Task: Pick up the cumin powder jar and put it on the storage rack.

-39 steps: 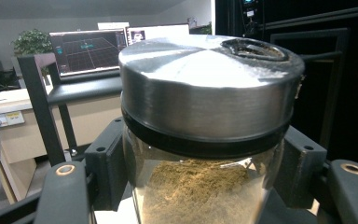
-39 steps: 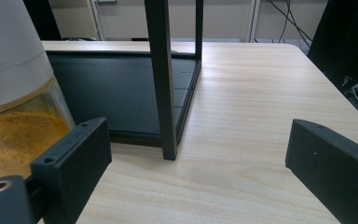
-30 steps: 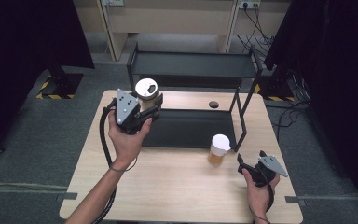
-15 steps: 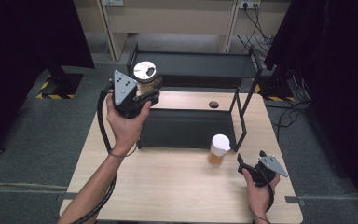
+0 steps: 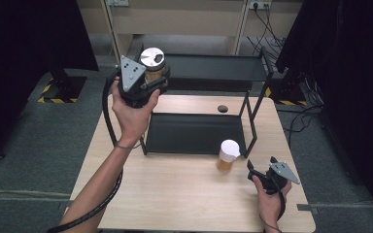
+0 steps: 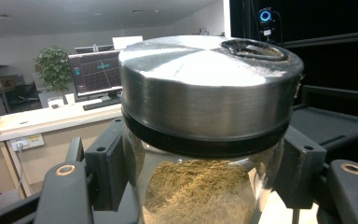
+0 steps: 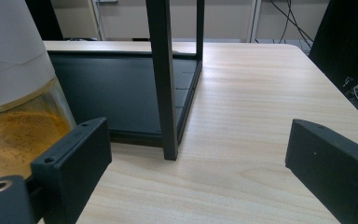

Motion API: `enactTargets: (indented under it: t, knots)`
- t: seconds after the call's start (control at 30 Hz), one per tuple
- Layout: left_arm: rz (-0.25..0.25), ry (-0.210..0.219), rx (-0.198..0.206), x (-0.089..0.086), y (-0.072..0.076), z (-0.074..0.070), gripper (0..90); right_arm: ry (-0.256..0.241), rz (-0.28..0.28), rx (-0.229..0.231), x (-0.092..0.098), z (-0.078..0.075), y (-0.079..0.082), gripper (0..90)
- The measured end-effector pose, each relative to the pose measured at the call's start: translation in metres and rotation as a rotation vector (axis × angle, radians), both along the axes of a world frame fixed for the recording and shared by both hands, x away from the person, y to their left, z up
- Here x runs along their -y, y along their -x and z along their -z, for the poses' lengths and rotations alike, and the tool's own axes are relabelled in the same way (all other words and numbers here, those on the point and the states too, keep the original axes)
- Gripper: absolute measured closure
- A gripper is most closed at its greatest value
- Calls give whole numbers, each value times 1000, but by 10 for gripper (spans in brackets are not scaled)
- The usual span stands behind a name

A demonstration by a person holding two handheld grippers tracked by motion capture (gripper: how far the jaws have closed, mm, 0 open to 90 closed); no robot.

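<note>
My left gripper point(image 5: 151, 80) is shut on a glass jar point(image 5: 152, 64) with a silver lid and brown powder inside, held in the air beside the left end of the black rack's top shelf point(image 5: 213, 65). Both jaws clamp the jar point(image 6: 205, 140) below its lid in the left gripper view. A second jar point(image 5: 228, 155) with a white lid and orange powder stands on the table in front of the rack's lower shelf point(image 5: 194, 133). My right gripper point(image 5: 258, 172) rests low near the table's front right, open, with that jar point(image 7: 14, 93) just left of its left jaw.
The two-tier black rack's front right post point(image 7: 164, 79) rises straight ahead of the right gripper. A small dark round spot point(image 5: 222, 108) lies on the wooden table point(image 5: 175, 194) behind the lower shelf. Dark curtains hang on both sides.
My left gripper has lifted the silver-lidded jar up and away, from table level to the height of the rack's top shelf. The right gripper and the white-lidded jar have stayed put.
</note>
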State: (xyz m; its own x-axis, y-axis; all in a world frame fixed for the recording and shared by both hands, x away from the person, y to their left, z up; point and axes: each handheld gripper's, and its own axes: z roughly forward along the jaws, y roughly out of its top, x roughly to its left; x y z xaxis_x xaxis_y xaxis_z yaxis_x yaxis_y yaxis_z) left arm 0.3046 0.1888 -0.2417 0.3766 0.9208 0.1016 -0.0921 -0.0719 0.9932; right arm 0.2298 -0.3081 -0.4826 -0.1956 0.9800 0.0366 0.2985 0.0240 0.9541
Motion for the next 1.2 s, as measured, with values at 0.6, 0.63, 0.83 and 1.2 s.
enactTargets:
  t: [0.6,0.63,0.83,1.2]
  knots:
    - [-51,-5,-5,9,-23,-17,313,-1,-5,-2,1,0,0,71]
    - [-57,-15,-5,11,-25,-18,313,0,-4,-1,1,0,0,71]
    - [-72,-24,-21,17,-36,-24,313,4,-6,-1,0,0,0,72]
    - [-109,-42,-56,26,-54,-30,313,0,-7,-1,1,0,0,72]
